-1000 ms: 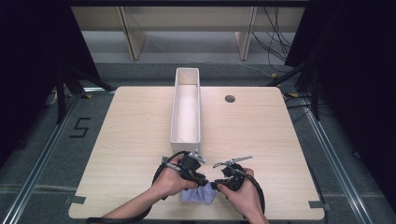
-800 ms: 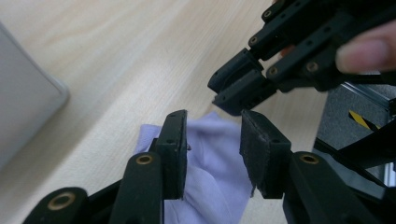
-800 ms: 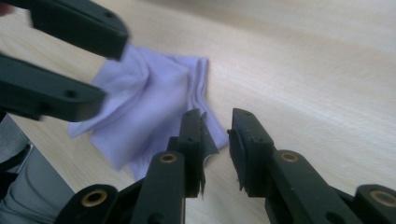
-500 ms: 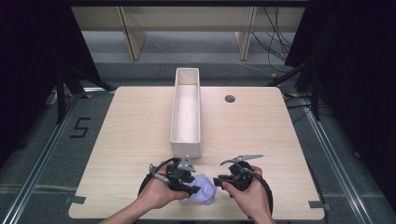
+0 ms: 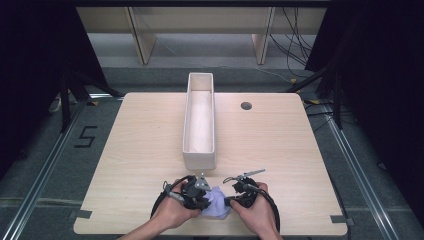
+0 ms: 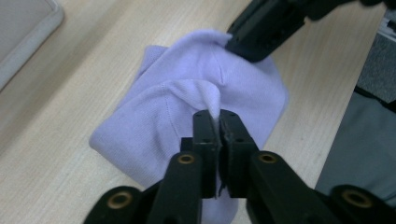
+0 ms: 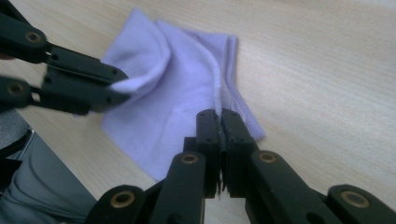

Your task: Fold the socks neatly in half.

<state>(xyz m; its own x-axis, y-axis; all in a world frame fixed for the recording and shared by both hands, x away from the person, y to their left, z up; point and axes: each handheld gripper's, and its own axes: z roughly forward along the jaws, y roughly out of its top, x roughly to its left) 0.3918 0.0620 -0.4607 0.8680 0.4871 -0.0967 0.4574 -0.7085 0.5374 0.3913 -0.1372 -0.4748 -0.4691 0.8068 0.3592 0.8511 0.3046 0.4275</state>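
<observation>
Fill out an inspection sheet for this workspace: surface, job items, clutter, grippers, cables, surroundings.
Surface: light wood table, bare apart from the items below.
Job items: lilac cloth, crumpled, lying at the near edge; long white tray at the middle, nothing seen inside.
Clutter: a dark round spot on the table, right of the tray.
Grippers: left hand-held gripper has just closed, pinching a raised fold of the cloth; right hand-held gripper has just closed at the cloth's edge, its jaws together on the fabric.
Cables: black loops trail from each gripper; more cables lie on the floor behind the table.
Surroundings: grey floor, wooden furniture legs beyond, dark curtains at both sides.
</observation>
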